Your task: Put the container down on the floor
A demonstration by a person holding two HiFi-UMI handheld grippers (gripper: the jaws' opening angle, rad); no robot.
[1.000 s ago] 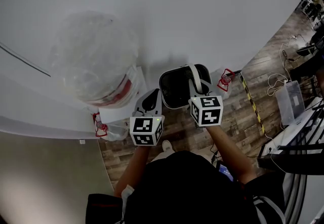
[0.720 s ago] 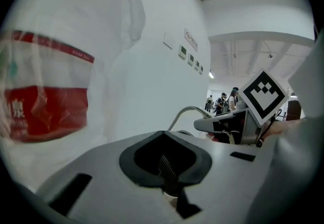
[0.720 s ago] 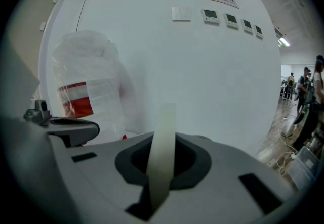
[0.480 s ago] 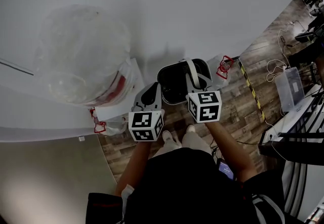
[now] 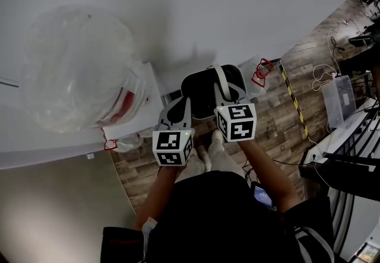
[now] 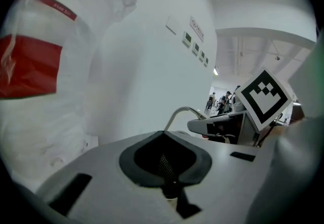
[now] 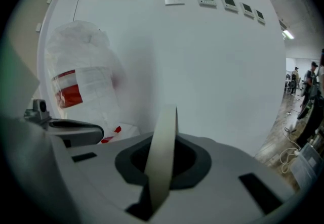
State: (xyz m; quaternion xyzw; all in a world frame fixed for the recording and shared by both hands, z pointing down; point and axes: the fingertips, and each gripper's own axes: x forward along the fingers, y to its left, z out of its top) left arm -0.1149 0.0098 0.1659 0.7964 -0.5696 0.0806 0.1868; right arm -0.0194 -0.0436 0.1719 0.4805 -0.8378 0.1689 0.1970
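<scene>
Seen from the head camera looking steeply down, a dark, roughly round container (image 5: 205, 92) hangs in front of the person, directly at twelve o'clock from both tools and just beyond the person's pale shoes (image 5: 208, 156). A flat white handle (image 5: 220, 82) arches over its open mouth, its long axis running from twelve to six o'clock. The right tool (image 5: 225, 101) is clamped on that handle near its six o'clock end; its own view shows the white band standing on edge between jaws pressed tight against it. The left tool (image 5: 180, 104) meets the container at about eight o'clock on the rim, and its own view shows the jaws drawn together with what looks like a thin strip of dark mesh wall between them, so it appears to grip the rim. Both hands therefore carry the container, the right at the centre line and the left off to the side. The wood-plank floor (image 5: 279, 119) lies directly beneath, with bare boards at three o'clock; how much gap remains under the base cannot be told. A white wall (image 5: 237, 12) stands close at twelve o'clock, and a large clear plastic bag (image 5: 77, 72) bulges at nine o'clock, so the way to set it down looks to be straight downward.
</scene>
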